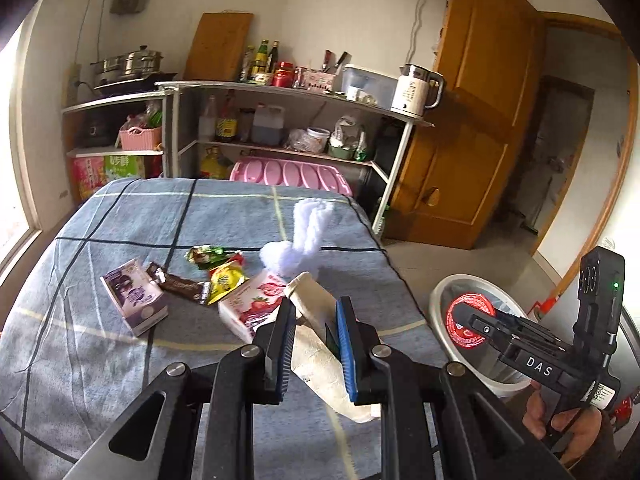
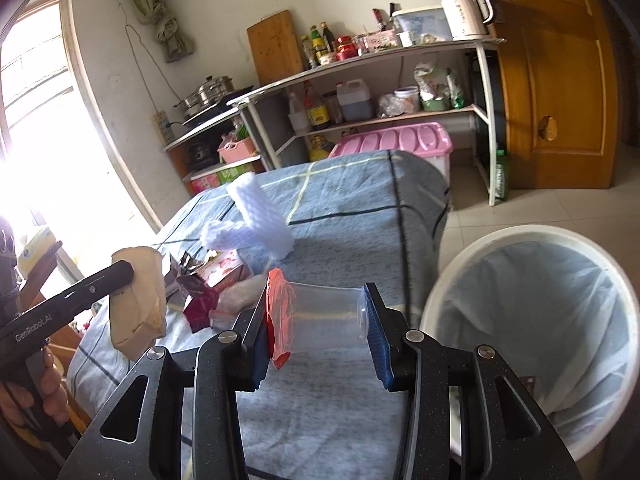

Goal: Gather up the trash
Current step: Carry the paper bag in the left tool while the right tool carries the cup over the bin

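- My left gripper (image 1: 314, 334) pinches a beige carton (image 1: 316, 344), low centre of its view
- My right gripper (image 2: 320, 332) clamps a clear cup (image 2: 324, 308) beside the bin (image 2: 472, 264), lower right
- Bin looks empty; wrappers (image 1: 212, 276) and cartons (image 1: 134, 300) remain mid-left on the bed

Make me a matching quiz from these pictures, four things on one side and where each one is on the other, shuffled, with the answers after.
Things:
1. beige paper carton
2. clear plastic cup
3. purple carton
4. white kettle

Places:
A. on the top shelf beside the wooden door
B. lying on the blue plaid cloth
C. gripped in the left tongs
D. gripped in the right tongs next to the white bin

Pairs: 1-C, 2-D, 3-B, 4-A
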